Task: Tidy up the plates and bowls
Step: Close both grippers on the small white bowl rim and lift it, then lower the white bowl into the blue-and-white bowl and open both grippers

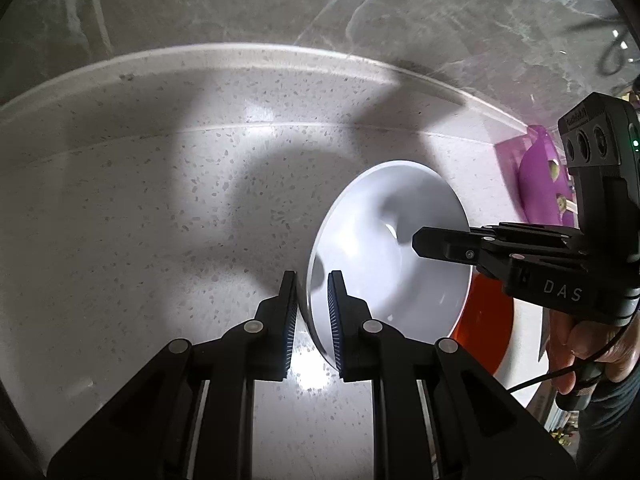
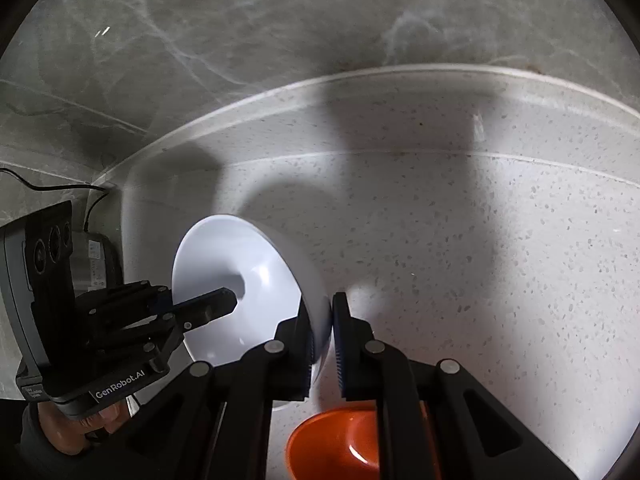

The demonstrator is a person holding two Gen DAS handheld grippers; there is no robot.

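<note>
A white bowl [image 1: 384, 248] is held tilted above the speckled countertop [image 1: 140, 240], gripped on opposite sides of its rim by both grippers. My left gripper [image 1: 313, 312] is shut on the bowl's near rim. My right gripper [image 2: 322, 332] is shut on the bowl [image 2: 240, 280] at its other rim; it also shows in the left wrist view [image 1: 424, 242], reaching in from the right. An orange bowl [image 2: 340, 444] sits on the counter below the white bowl and also shows in the left wrist view [image 1: 488, 320].
A low raised ledge [image 1: 240, 56] runs along the counter's back below a grey marbled wall [image 2: 280, 20]. A purple object [image 1: 536, 184] stands at the far right. A dark appliance with a cable [image 2: 96, 256] sits at the far left.
</note>
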